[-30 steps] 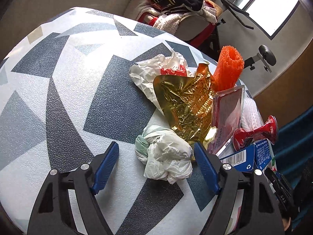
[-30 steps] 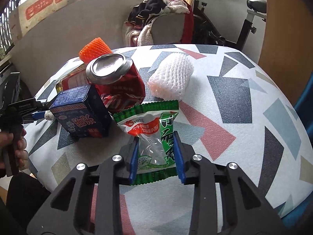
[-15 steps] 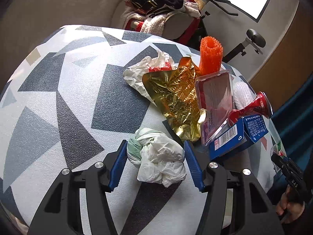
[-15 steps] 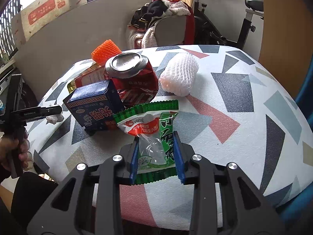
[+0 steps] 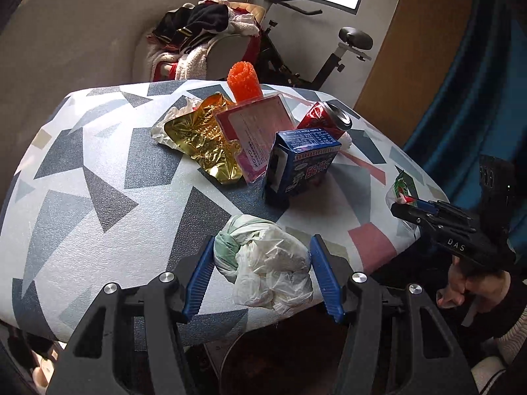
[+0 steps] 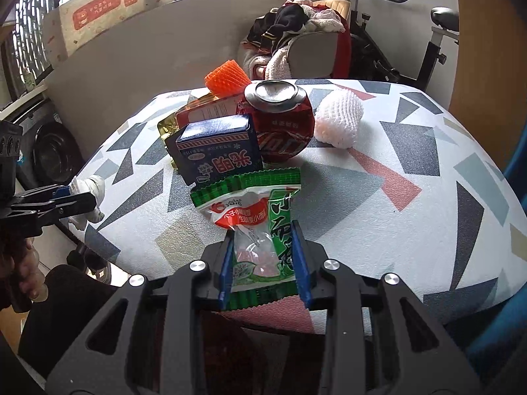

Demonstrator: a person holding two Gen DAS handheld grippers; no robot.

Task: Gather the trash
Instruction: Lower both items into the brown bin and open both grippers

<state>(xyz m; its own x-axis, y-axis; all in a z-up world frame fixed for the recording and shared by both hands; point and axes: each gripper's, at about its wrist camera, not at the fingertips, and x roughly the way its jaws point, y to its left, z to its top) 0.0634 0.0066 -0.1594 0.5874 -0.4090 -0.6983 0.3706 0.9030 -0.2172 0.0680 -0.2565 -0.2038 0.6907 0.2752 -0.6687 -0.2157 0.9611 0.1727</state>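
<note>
My left gripper [image 5: 263,240] is shut on a crumpled white and pale green plastic bag [image 5: 270,263], held over the near edge of the patterned table [image 5: 98,164]. The right gripper [image 6: 262,228] is shut on a green and white snack wrapper [image 6: 250,204], whose top fans out above the blue pads. In the left wrist view the right gripper [image 5: 408,204] shows at the table's right edge with the wrapper [image 5: 400,187] in it. The right wrist view shows the left gripper [image 6: 75,197] at far left with the bag [image 6: 90,186].
On the table lie gold foil [image 5: 204,138], a pink plastic package [image 5: 257,128], a blue carton [image 5: 299,161], a dented red can [image 5: 324,118], an orange foam net [image 5: 243,80] and a white foam net [image 6: 339,120]. Behind stand a clothes-piled chair [image 5: 204,39] and an exercise bike [image 5: 349,46].
The left jaws closed onto the plastic bag, then drew it back to the table's near edge while rolling. The right gripper pulled back a little with the wrapper still held.
</note>
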